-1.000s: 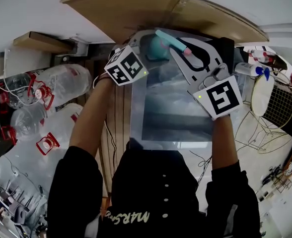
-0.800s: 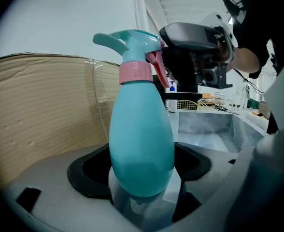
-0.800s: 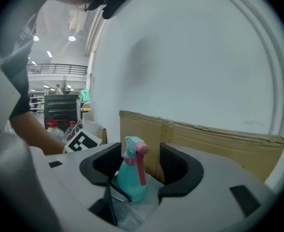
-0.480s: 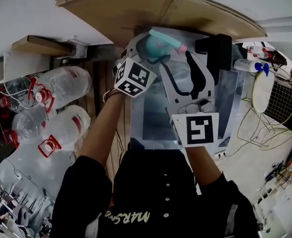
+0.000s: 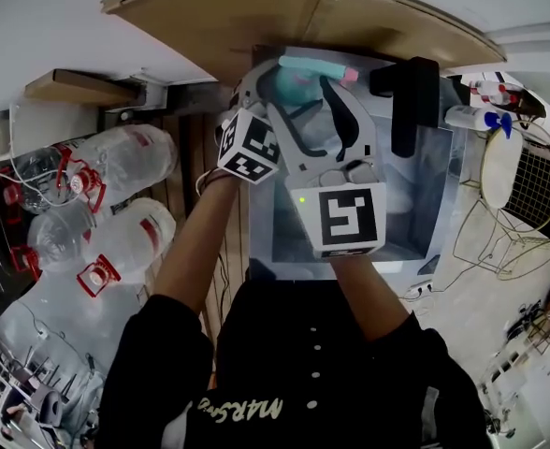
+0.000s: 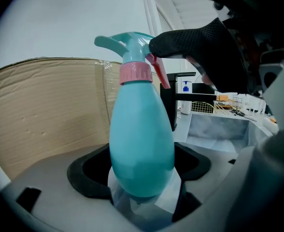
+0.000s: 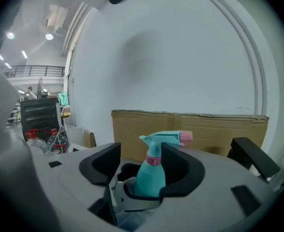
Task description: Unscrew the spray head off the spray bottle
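Two grippers are out in front of a person in a black top [image 5: 284, 372], both over a grey metal tray [image 5: 425, 190]. Right gripper [image 5: 324, 96] [image 7: 142, 163] is the nearer one, with its marker cube [image 5: 348, 218] facing up. Its jaws have just been opening and now stand wide apart, pressing on nothing. The top of the spray bottle [image 5: 292, 84] [image 6: 141, 139] [image 7: 149, 178] shows in the gap between them. From the left gripper view, one black pad [image 6: 200, 47] of the right gripper sits just beside the trigger side of the spray head [image 5: 312, 66] [image 6: 130, 45] [image 7: 163, 139]; can't tell if they touch. Left gripper [image 5: 267, 90] [image 6: 142, 173] is clamped on the teal bottle's lower body, with a pad on each side. The bottle is held up off the tray, roughly upright in the gripper views. Spray head is on the bottle, and the pink collar [image 6: 136, 73] [image 7: 153, 161] sits at the neck. Pink nozzle tip [image 5: 352, 75] [image 7: 187, 137] points to the person's right. Large clear water jugs [image 5: 116, 157] with red handles lie to the left. A black post [image 5: 411, 101] stands at the tray's far right, with a wire basket [image 5: 528, 190] and a white bottle with a blue top [image 5: 476, 124] further right. Behind the spray bottle a cardboard sheet [image 5: 303, 17] [image 6: 45, 105] [image 7: 205, 129] leans at a white wall [image 7: 180, 57].
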Available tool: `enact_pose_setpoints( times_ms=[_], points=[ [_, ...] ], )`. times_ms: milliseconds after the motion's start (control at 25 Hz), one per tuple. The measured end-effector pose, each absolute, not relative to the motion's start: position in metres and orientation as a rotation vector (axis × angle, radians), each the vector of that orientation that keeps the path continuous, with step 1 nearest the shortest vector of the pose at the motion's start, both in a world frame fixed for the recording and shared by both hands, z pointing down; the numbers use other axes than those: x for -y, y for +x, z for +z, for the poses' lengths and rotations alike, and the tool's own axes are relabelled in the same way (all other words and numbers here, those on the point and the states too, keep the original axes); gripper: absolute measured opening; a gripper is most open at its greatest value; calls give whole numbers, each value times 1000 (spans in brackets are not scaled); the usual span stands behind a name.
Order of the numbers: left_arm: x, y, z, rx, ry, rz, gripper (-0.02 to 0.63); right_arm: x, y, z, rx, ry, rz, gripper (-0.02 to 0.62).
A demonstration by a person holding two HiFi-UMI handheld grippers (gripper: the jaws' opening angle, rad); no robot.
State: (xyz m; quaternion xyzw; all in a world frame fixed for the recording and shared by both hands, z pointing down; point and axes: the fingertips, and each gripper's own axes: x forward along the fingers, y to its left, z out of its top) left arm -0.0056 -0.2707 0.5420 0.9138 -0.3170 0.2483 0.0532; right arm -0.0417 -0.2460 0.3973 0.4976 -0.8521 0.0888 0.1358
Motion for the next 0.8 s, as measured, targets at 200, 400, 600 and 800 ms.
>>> enact_pose_setpoints(
  times_ms=[200,400,600,800],
  points=[
    [272,-6,538,988,2782,753,408,250,-31,400,2383,1505,216,255],
    [271,-6,541,993,2777,762,408,255,-32,404,2348,1524,164,271],
    [268,-5,546,963,2772,775,408,265,-36,406,2357,1507,130,282],
    [269,-3,538,953,2793,762,408,269,-38,407,2404,1456,113,281]
  ],
)
